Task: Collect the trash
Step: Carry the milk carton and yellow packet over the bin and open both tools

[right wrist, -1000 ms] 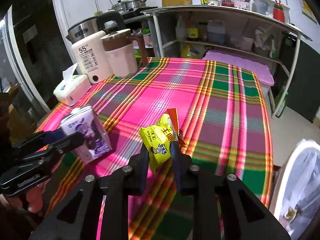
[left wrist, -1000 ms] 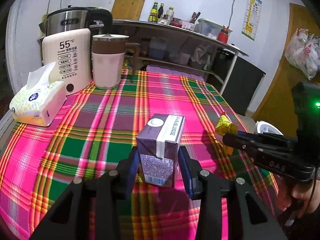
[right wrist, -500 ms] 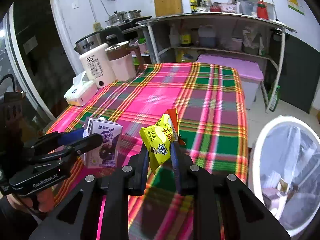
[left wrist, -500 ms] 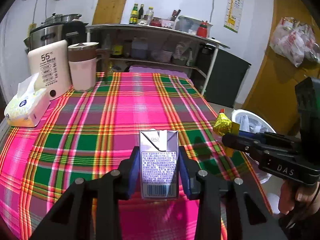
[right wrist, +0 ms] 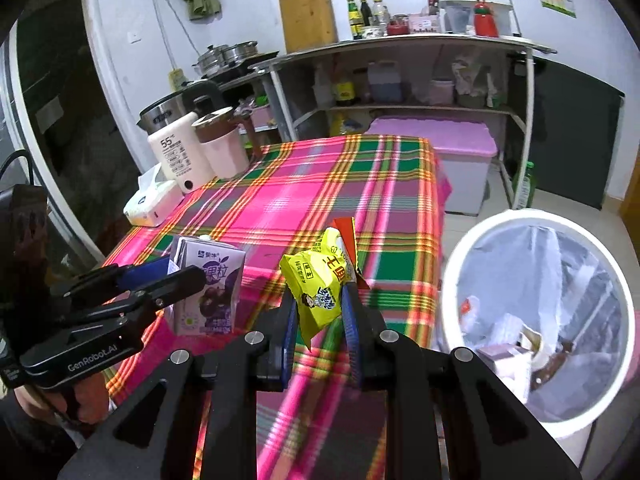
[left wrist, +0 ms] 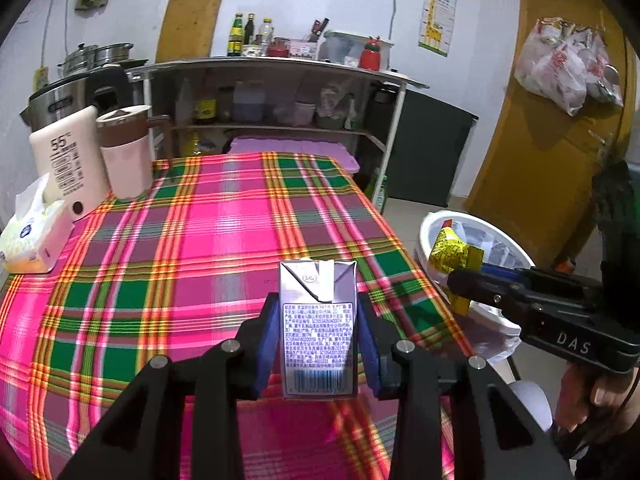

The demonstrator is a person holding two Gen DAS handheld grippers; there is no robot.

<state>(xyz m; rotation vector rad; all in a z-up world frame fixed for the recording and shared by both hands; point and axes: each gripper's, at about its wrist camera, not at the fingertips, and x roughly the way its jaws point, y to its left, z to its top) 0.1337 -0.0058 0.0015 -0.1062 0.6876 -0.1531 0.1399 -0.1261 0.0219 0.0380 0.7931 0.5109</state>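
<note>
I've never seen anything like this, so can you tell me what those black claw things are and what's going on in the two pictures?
They are hand-held grabbers, one in each of a person's hands, and each carries a camera looking along its jaws. One picture comes from the left gripper; its jaws squeeze a purple drink carton. The other comes from the right gripper; its jaws pinch a yellow snack wrapper. Both are lifted above the checked tablecloth. On the cloth stand a tissue pack, a white water warmer and a pink cup. Beside the table waits a white trash bin with rubbish already inside.
</note>
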